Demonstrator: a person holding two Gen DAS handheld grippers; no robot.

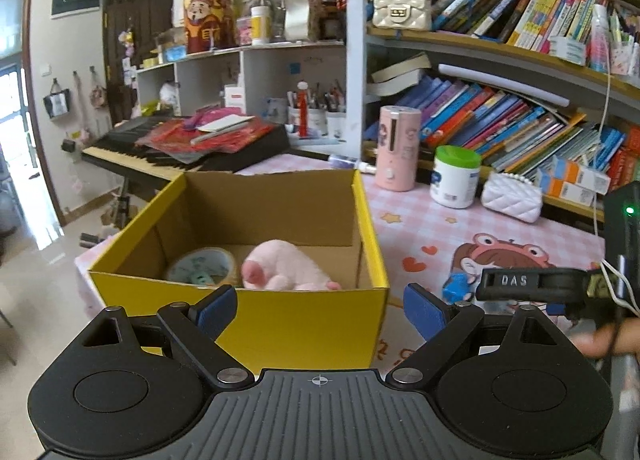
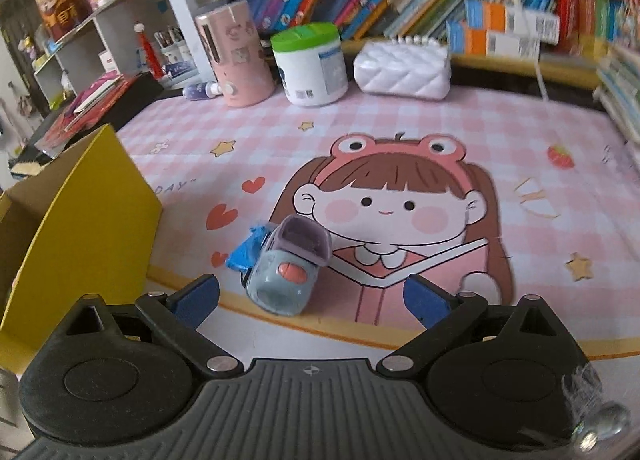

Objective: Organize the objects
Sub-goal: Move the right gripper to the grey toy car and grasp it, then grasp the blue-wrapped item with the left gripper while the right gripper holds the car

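Tabletop [image 2: 440,128] under a pink checked mat with a cartoon girl print. Bookshelves [image 1: 500,108] packed along the back; a keyboard piano [image 1: 168,152] off the table's far end. Yellow cardboard box [image 1: 312,316] on the mat holds a tape roll [image 1: 202,266] and a pink plush [image 1: 286,266]. Grey-blue toy [image 2: 286,272] lies on the mat, just beside the box. Left gripper [image 1: 320,308] spread, empty, facing the box. Right gripper [image 2: 312,300] spread, empty, the toy just ahead of it.
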